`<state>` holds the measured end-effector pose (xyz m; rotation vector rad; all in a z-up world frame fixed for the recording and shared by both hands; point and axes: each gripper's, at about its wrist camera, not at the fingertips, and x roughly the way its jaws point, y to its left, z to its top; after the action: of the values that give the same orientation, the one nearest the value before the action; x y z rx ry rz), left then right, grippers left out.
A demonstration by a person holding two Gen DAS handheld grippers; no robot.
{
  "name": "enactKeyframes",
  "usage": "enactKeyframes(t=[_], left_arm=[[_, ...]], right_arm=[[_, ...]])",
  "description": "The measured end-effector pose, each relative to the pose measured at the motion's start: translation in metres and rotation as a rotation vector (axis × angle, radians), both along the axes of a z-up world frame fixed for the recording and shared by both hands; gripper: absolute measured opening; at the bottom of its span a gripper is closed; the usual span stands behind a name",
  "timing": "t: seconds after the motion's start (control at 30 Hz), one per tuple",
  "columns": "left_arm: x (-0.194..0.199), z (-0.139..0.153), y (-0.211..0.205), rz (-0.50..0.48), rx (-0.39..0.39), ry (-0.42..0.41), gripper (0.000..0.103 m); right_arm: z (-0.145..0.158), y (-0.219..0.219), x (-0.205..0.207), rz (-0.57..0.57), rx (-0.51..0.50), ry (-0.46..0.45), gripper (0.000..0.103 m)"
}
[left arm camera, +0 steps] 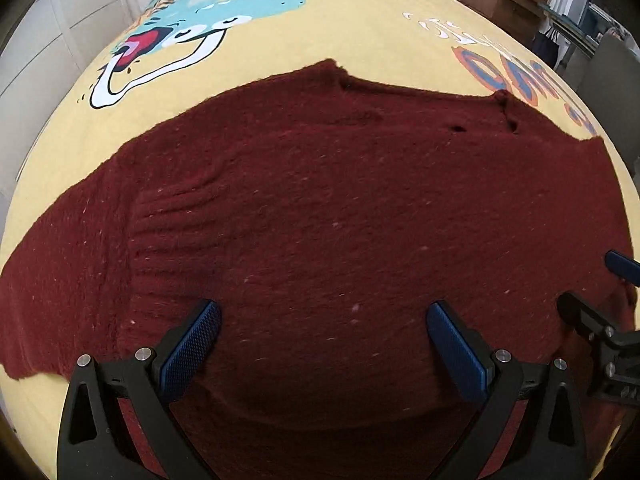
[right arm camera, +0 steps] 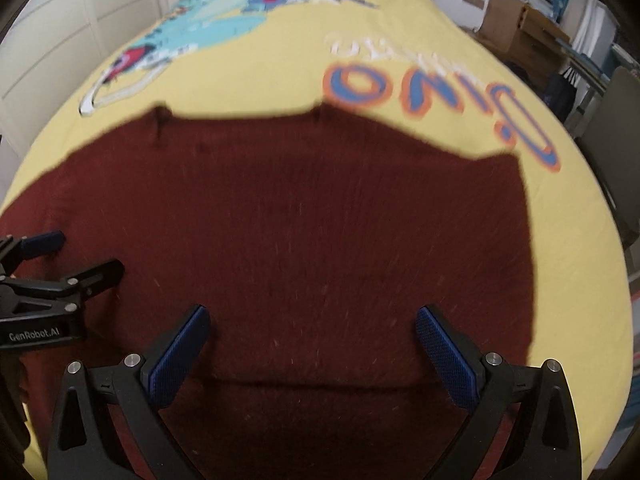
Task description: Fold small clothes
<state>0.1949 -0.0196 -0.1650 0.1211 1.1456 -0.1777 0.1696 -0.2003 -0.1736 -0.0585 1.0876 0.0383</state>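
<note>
A dark red knitted sweater (left arm camera: 340, 208) lies spread flat on the yellow bed sheet (left arm camera: 340, 28). Its neckline is at the far edge, and one sleeve stretches out to the left. It also shows in the right wrist view (right arm camera: 312, 220). My left gripper (left arm camera: 323, 320) is open, just above the sweater's near part, holding nothing. My right gripper (right arm camera: 313, 322) is open too, above the sweater's near right part, empty. Each gripper shows at the edge of the other's view: the right one (left arm camera: 600, 284) and the left one (right arm camera: 84, 256).
The yellow sheet (right arm camera: 420, 20) carries a cartoon dinosaur print (left arm camera: 208, 12) and blue-orange lettering (right arm camera: 440, 92). White cupboard doors (right arm camera: 60, 20) stand left of the bed. Cardboard boxes (right arm camera: 516, 28) and shelves stand at the right.
</note>
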Motion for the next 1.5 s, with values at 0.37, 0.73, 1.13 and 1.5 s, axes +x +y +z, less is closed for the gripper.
enactKeyframes(t=[0.37, 0.73, 1.13, 1.5], left_arm=[[-0.004, -0.002, 0.038, 0.033, 0.002, -0.009, 0.102], [-0.006, -0.006, 0.028, 0.055, 0.046, -0.02, 0.102], [-0.013, 0.018, 0.038, 0.063, 0.012, 0.004, 0.102], [-0.036, 0.073, 0.177, 0.376, -0.065, -0.059, 0.102]], right_arm=[[-0.001, -0.07, 0.0, -0.084, -0.009, -0.002, 0.102], [-0.014, -0.069, -0.003, -0.098, -0.043, -0.026, 0.102], [0.005, -0.058, -0.013, -0.103, -0.045, -0.025, 0.102], [0.048, -0.052, -0.054, -0.051, -0.014, -0.042, 0.102]])
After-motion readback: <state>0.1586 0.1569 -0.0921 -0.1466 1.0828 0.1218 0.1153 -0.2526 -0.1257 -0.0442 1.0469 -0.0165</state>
